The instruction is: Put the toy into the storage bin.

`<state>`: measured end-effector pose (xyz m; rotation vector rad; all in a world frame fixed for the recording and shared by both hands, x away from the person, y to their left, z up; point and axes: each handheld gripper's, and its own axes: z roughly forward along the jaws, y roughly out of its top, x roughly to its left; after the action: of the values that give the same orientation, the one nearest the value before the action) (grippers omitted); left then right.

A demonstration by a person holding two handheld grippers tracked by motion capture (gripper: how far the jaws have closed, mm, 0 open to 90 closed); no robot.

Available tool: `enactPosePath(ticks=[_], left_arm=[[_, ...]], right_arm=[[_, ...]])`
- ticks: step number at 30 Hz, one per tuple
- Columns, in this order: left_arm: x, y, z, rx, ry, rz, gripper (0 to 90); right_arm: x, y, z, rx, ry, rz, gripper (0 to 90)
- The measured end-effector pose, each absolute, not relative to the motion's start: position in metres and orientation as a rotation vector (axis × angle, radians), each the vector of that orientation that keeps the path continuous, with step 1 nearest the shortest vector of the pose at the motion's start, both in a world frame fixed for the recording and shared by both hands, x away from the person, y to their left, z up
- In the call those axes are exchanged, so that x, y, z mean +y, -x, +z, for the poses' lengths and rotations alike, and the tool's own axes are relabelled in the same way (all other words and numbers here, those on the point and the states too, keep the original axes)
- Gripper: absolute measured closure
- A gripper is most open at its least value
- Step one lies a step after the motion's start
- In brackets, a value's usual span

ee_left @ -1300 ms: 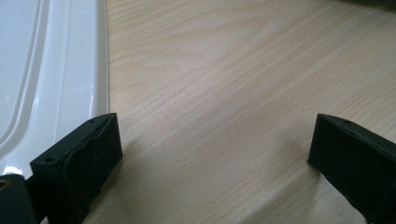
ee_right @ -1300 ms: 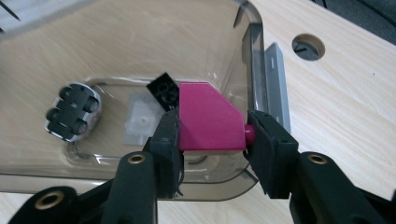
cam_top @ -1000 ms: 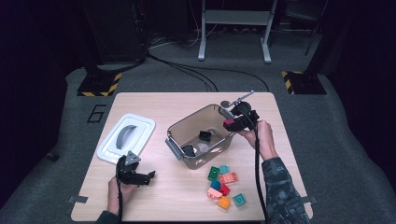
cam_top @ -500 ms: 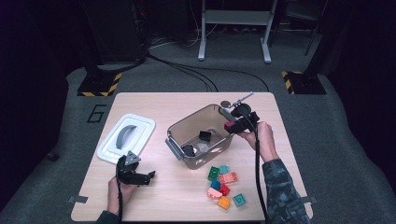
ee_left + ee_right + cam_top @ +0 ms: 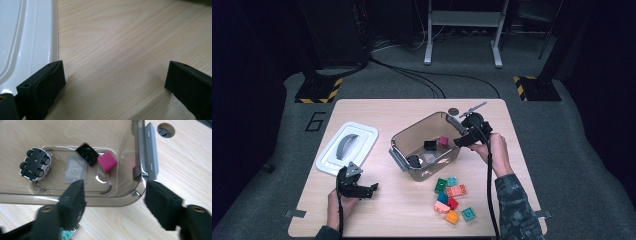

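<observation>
**Dropping Blocks into the Clear Bin**

Lying now on the bin floor: pink block [image 5: 107,161], touching a black block [image 5: 87,154], well apart from a toy car [image 5: 35,167] resting upside down. Judging the pink block as light, rigid and smooth-sided; gripping best across two opposite flat faces, with slipping likely on a corner hold. Sitting mid-bench: clear bin [image 5: 412,134], thin-walled and probably flexing under a pinch, so lifting better by the grey latch handles at its ends.

Hovering over the bin's near corner: right gripper [image 5: 113,200], jaws just opening, now spread, nothing between them. Resting low over the bench [image 5: 412,210] beside the white lid [image 5: 362,135]: left gripper [image 5: 115,82], jaws spread wide, holding nothing.

Waiting near the bench's front edge: remaining coloured blocks [image 5: 451,197], loosely clustered.

Reading no brand or label on any item; showing on the floor left of the bench: a painted "6" [image 5: 315,121].
</observation>
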<state>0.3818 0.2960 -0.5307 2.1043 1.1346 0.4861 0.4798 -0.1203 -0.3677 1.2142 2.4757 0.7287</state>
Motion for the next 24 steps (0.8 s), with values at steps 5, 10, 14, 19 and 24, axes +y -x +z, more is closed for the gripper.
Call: enactPosePath(ticks=[5, 10, 14, 19, 24], left_arm=[[0.296, -0.382, -0.531, 1.134, -2.104, 0.486, 2.5], [0.296, -0.382, -0.531, 1.135, -2.104, 0.486, 2.5], [0.296, -0.382, -0.531, 1.135, -2.104, 0.487, 2.5], [0.296, -0.382, -0.531, 1.135, -2.104, 0.487, 2.5], [0.296, -0.382, -0.530, 1.134, -2.109, 0.486, 2.6]], right_arm=[[-0.131, -0.463, -0.371, 2.438, -1.217, 0.802, 17.6], [-0.142, -0.441, -0.382, 2.409, -1.223, 0.853, 14.7], [-0.149, -0.424, -0.396, 2.391, -1.235, 0.870, 14.3], [-0.151, -0.404, -0.419, 2.405, -1.254, 0.875, 14.2], [-0.153, -0.383, -0.439, 2.401, -1.274, 0.895, 14.0]])
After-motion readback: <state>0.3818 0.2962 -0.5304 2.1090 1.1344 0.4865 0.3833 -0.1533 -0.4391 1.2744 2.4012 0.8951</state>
